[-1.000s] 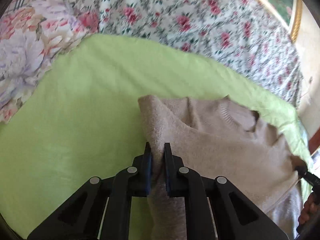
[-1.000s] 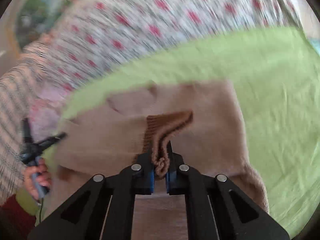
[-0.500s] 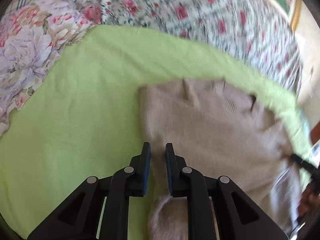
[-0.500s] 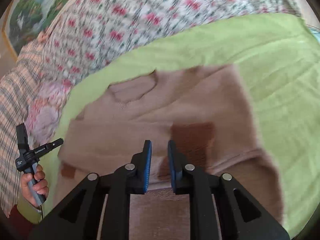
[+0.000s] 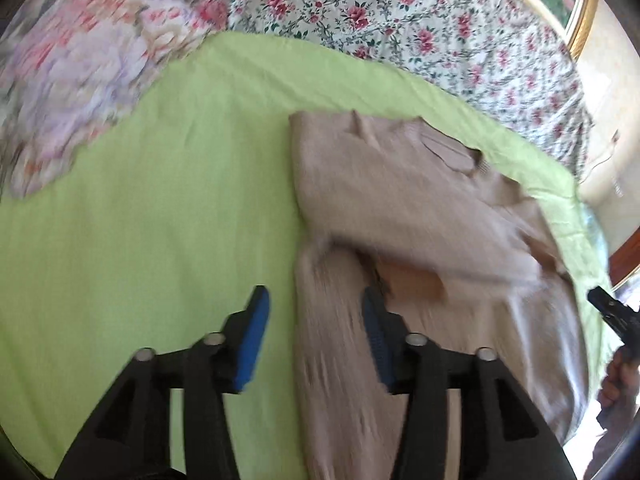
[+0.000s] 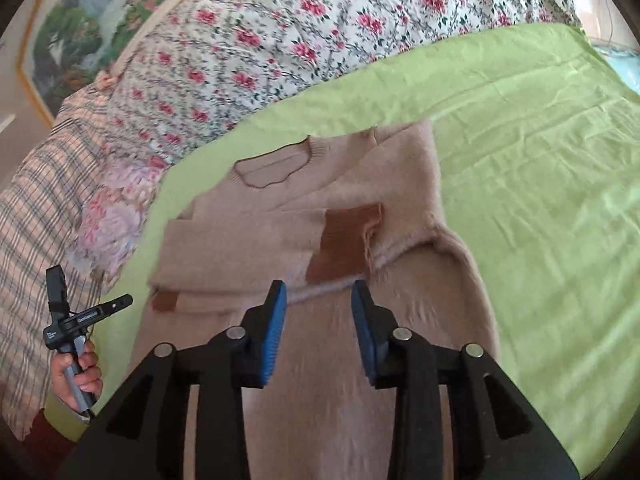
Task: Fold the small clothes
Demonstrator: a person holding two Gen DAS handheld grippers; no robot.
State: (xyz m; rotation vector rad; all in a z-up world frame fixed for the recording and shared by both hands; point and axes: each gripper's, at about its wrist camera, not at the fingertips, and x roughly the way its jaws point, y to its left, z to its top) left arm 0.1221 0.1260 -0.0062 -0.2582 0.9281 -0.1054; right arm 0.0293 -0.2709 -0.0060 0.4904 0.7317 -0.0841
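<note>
A beige knit sweater (image 6: 380, 184) lies flat on a green sheet (image 6: 540, 168), neck away from me. Both sleeves are folded across its chest; their brown cuffs (image 6: 344, 240) lie on the body. The sweater also shows in the left wrist view (image 5: 400, 184). My right gripper (image 6: 320, 300) is open and empty, just above the sweater's lower body, near the brown cuff. My left gripper (image 5: 316, 312) is open and empty, straddling the sweater's left edge above the green sheet (image 5: 160, 220).
Floral bedding (image 6: 280, 32) lies beyond the green sheet, with a flowered pillow (image 5: 80, 60) at the far left and plaid fabric (image 6: 36, 208) beside it. A framed picture (image 6: 88, 20) hangs behind. The other hand with its gripper handle (image 6: 68, 320) shows at the left.
Both grippers let go of the sleeves and opened wide. The sleeves and cuffs now lie folded across the sweater's chest. Both grippers have drawn back toward the hem.
</note>
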